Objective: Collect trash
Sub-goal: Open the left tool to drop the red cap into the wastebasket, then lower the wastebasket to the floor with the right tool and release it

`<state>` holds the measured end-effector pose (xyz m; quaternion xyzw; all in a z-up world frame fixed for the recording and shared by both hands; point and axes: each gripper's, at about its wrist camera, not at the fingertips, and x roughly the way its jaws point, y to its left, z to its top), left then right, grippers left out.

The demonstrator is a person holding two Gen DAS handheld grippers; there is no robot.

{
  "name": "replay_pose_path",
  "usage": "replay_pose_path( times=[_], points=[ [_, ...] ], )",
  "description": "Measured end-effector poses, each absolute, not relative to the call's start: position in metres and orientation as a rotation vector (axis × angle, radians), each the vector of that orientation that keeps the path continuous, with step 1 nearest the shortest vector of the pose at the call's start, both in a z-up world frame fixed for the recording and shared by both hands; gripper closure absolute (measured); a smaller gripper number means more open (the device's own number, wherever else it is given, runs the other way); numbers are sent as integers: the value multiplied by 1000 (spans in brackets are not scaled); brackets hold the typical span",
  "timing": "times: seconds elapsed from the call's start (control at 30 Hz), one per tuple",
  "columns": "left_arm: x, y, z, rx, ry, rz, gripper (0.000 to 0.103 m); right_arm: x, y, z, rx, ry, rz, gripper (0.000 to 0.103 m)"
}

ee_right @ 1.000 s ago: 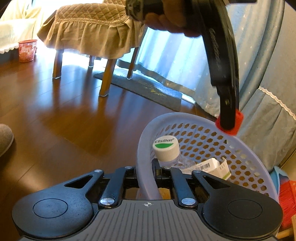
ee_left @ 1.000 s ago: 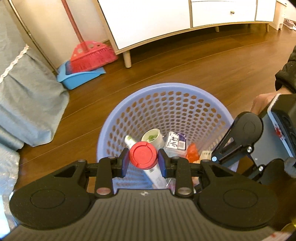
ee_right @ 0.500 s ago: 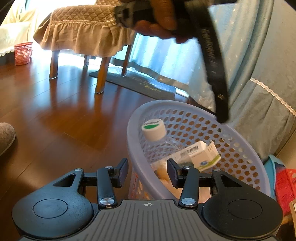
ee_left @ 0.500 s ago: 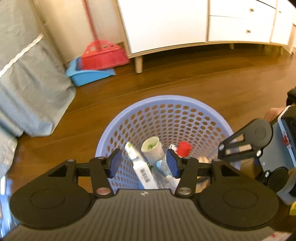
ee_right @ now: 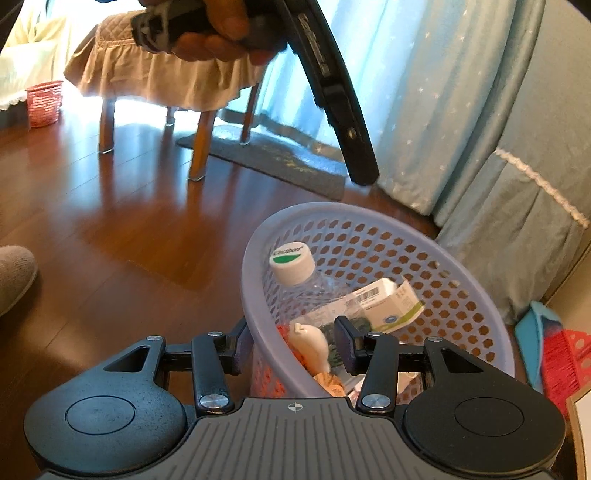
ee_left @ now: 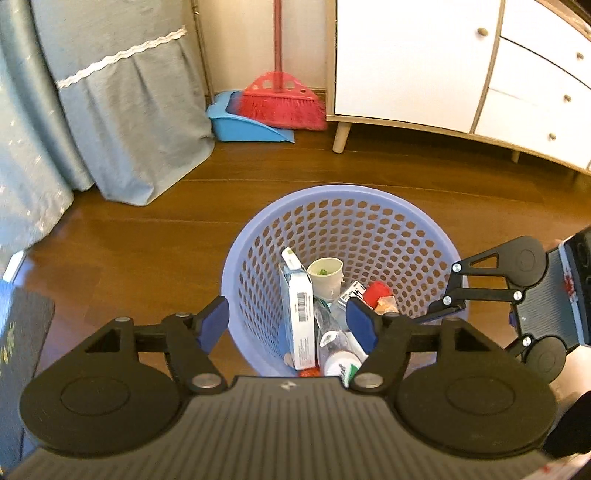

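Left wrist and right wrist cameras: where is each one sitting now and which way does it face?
Left wrist: on the left gripper, looking steeply down into the purple basket, broom and white cabinet beyond; the right gripper shows at right.
Right wrist: on the right gripper, jaws open astride the basket rim, facing the curtain and chair; the left hand shows above.
Shared: basket, water bottle, carton.

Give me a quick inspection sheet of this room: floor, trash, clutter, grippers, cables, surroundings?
Surface: bare wooden floor.
Job's things: lilac basket holds carton, paper cup, red cap, plastic bottle.
Clutter: red broom in blue dustpan.
Grippers: left gripper open, empty; right gripper open, straddling the basket rim.
Cables: nothing seen.
Surroundings: white cabinet, curtains, chair.
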<state>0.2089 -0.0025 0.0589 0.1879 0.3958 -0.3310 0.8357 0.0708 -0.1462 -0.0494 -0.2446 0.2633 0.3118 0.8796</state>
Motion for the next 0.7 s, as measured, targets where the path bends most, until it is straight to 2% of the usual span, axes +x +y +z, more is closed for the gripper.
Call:
replay_pose_path(
  times=[0.7],
  points=[
    [157,46,101,285,816,-555,17,91,-146,24,-518,502,624,59]
  ],
)
